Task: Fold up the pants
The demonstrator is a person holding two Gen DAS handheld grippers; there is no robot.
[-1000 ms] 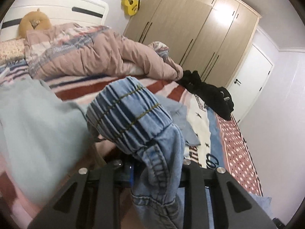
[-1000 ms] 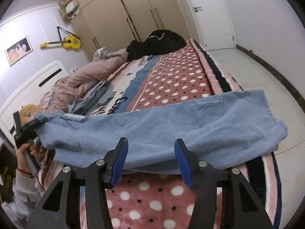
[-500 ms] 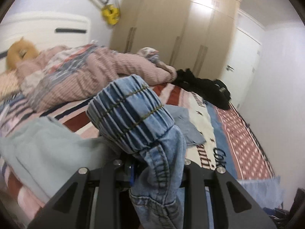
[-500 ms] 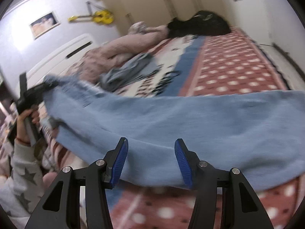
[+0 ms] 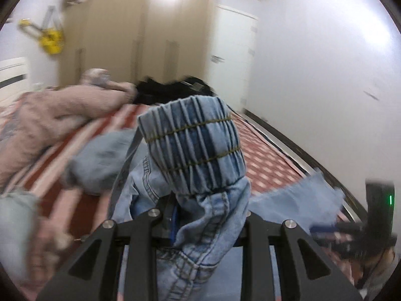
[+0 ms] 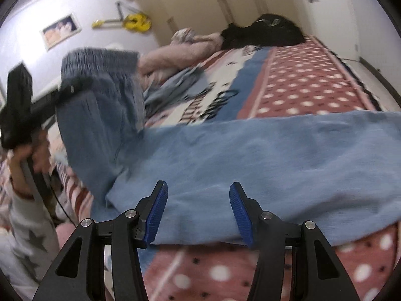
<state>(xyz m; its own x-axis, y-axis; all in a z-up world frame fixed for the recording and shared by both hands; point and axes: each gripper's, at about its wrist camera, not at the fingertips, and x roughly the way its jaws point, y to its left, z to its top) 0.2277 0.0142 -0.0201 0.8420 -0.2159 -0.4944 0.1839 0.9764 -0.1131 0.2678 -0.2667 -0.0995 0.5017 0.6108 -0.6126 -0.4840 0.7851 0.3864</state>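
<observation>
The left claw (image 5: 200,213) is gripping the pants (image 6: 250,175) by the waist and folding them over the bed (image 6: 313,80), while the right claw (image 6: 198,213), open, is waiting to press the fold flat next.

light blue denim pants (image 6: 250,165) spread across the near part of the dotted red bedspread (image 6: 313,80), legs stretched rightward, elastic waistband (image 5: 193,145) lifted at the left, pinched in the left hand-held gripper (image 6: 75,85). right hand-held gripper (image 6: 198,210) poised just above the pants' near edge, pads apart, nothing between them. behind the pants, a crumpled grey-blue garment (image 6: 180,85) on the bedspread; farther back, a bunched pink quilt (image 6: 180,52) at the left and a heap of black clothing (image 6: 263,32) at the right. beyond the bed, tall beige wardrobe doors (image 5: 140,37); left of them, a yellow guitar (image 6: 135,21) on the wall.
</observation>
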